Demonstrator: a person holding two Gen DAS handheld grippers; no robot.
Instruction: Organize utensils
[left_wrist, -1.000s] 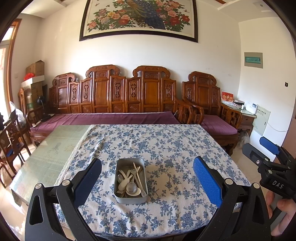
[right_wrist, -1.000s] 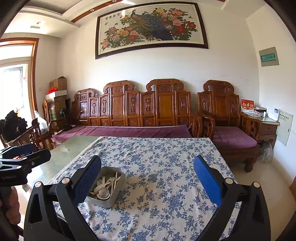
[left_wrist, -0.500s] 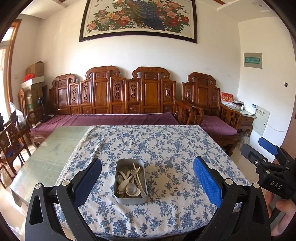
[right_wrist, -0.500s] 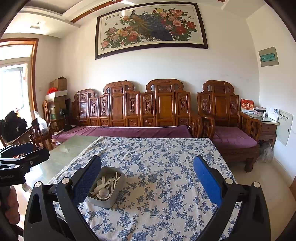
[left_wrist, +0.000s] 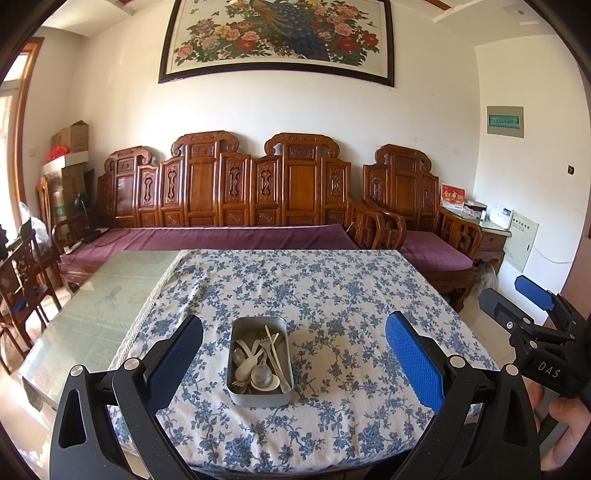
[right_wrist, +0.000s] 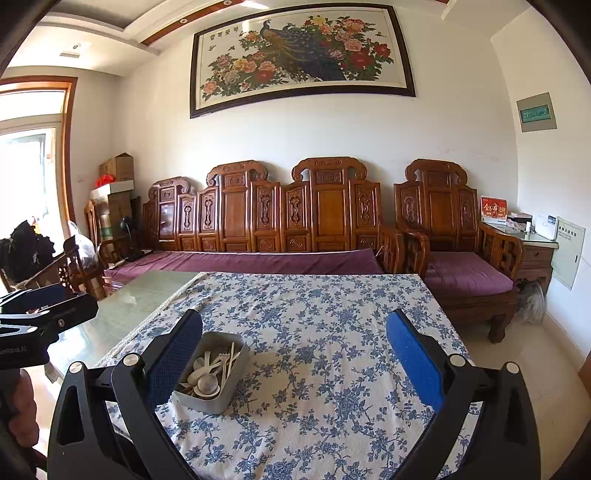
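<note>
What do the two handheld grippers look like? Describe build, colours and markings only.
Both match. The left gripper has black speckled plastic arms with round silver pivot bolts and triangular cut-outs, ending in flat fingers faced with blue dimpled pads. The right gripper is the same; seen from the left camera its black body carries white letters "DAS". No cables or sleeves show.

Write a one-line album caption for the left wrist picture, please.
Open left gripper faces a metal tin of pale utensils on a blue-flowered tablecloth.
</note>
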